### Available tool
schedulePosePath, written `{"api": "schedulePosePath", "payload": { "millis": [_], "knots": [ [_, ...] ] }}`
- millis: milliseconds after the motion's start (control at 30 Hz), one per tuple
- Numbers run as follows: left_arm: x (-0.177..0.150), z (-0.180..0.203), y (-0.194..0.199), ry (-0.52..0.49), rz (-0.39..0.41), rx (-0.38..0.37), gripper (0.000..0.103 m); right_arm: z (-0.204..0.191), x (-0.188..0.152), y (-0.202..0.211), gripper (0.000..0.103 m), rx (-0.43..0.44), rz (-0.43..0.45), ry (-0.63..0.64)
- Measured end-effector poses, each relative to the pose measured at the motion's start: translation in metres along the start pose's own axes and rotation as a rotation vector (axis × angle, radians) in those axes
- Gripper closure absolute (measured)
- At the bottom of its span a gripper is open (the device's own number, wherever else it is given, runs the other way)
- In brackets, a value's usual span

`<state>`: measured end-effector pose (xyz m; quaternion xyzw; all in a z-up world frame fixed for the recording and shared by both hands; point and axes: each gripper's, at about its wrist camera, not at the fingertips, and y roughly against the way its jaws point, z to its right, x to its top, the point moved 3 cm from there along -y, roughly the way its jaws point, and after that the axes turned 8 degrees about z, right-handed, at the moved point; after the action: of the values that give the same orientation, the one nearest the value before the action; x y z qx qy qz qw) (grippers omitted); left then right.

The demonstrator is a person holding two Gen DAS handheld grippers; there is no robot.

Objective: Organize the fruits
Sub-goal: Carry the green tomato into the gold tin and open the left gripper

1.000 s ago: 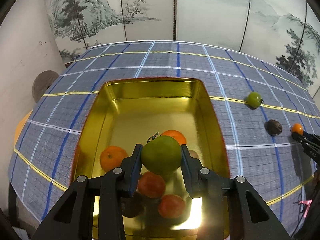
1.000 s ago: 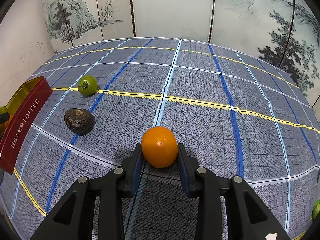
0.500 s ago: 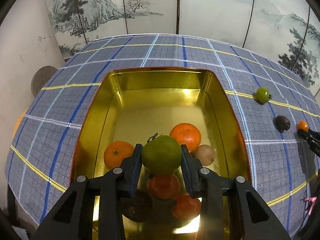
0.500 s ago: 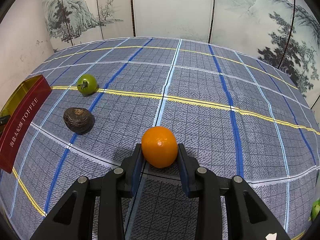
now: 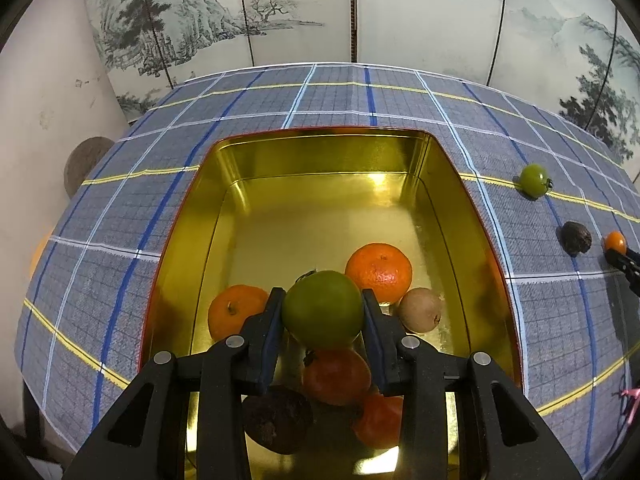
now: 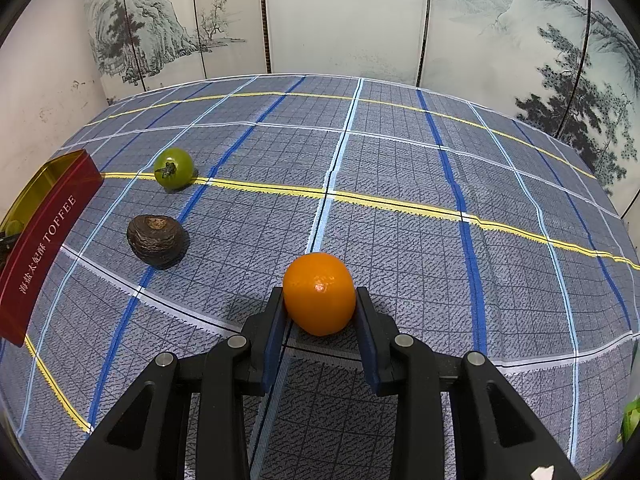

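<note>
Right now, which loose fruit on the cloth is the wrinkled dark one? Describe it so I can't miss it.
Start at the red toffee tin on the plaid tablecloth. Just beside its long side lie two loose fruits: the green tomato farther back, the dark wrinkled fruit nearer. It alone is brown and shrivelled.

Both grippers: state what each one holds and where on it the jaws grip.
The left gripper holds a green tomato by its opposite sides, above the gold tin. The right gripper holds a small orange fruit by its sides.
</note>
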<state>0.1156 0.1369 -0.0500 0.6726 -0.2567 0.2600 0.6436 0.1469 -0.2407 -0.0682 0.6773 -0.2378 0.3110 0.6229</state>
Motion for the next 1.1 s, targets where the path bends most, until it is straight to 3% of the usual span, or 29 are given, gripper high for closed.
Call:
{"api": "schedulePosePath", "payload": {
  "millis": [567,933,1100],
  "knots": [
    [0.0,0.002,0.0,-0.035,0.005,0.02,0.063,0.0,0.0,0.0,0.071,0.0,0.0,0.0],
    [0.003,0.005,0.011,-0.048,0.032,0.036,0.048,-0.001,0.0,0.0,0.071,-0.001,0.0,0.0],
    [0.004,0.008,0.018,-0.059,0.052,0.044,0.047,0.0,0.0,0.0,0.071,-0.002,0.0,0.002]
  ]
}}
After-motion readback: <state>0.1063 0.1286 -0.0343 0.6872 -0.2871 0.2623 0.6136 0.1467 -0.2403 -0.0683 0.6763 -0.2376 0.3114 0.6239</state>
